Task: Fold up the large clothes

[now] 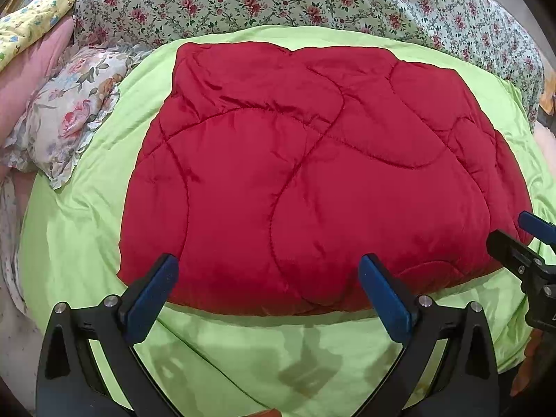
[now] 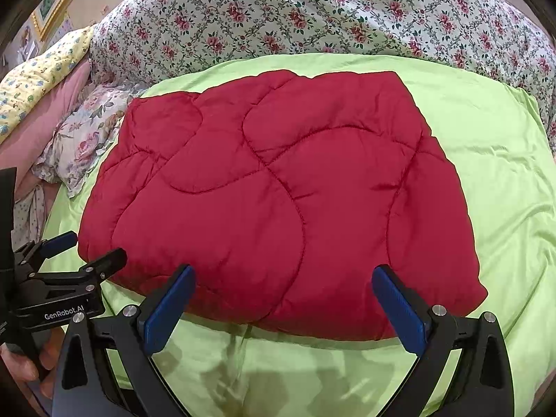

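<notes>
A red quilted comforter (image 1: 312, 180) lies folded into a thick rectangle on a lime green sheet (image 1: 87, 236); it also shows in the right wrist view (image 2: 278, 208). My left gripper (image 1: 267, 264) is open and empty, its blue pads just above the comforter's near edge. My right gripper (image 2: 283, 274) is open and empty over the same near edge, further right. The right gripper shows at the right edge of the left wrist view (image 1: 521, 239), and the left gripper shows at the left edge of the right wrist view (image 2: 83, 246).
A rose-print bedspread (image 2: 312, 17) covers the far side of the bed. A floral pillow (image 1: 66, 114), a pink pillow (image 1: 31, 73) and a yellow patterned pillow (image 2: 38, 76) lie at the far left. The green sheet (image 2: 504, 173) lies bare right of the comforter.
</notes>
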Demonstrator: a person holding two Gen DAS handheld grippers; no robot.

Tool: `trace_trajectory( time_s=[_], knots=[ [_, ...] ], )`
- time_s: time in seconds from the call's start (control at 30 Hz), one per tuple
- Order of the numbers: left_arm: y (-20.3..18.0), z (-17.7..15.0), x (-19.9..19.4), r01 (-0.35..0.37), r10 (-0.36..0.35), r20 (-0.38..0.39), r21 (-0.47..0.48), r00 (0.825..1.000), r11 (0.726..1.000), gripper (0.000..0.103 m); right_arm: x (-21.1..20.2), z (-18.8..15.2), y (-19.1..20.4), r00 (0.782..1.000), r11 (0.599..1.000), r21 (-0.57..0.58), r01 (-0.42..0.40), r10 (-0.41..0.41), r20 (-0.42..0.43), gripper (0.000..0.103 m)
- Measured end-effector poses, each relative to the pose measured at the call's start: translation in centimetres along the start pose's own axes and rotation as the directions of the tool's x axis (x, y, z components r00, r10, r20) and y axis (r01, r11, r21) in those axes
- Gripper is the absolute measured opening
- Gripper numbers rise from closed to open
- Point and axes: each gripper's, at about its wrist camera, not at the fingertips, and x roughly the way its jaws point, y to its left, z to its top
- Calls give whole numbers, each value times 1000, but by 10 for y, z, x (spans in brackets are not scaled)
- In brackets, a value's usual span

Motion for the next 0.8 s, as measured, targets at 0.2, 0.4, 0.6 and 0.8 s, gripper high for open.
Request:
trace_trajectory(
  time_s=[0.2, 0.4, 0.6, 0.8],
  knots=[
    [0, 0, -1, 0, 0, 3, -3, 1000, 1000, 103, -2, 1, 1, 1000, 1000, -2, -1, 1, 3, 102],
    [-1, 0, -3, 4, -4, 7, 1, 1000, 1000, 103, -4, 1, 0, 1000, 1000, -3, 1, -1, 6, 102],
    [-2, 1, -4, 5, -5, 14, 1, 1000, 1000, 103, -6, 2, 0, 1000, 1000, -3, 1, -1, 8, 102],
    [-2, 1, -4, 5, -5, 13, 1, 1000, 1000, 103, -7, 4, 0, 1000, 1000, -4, -1, 1, 7, 102]
  ],
)
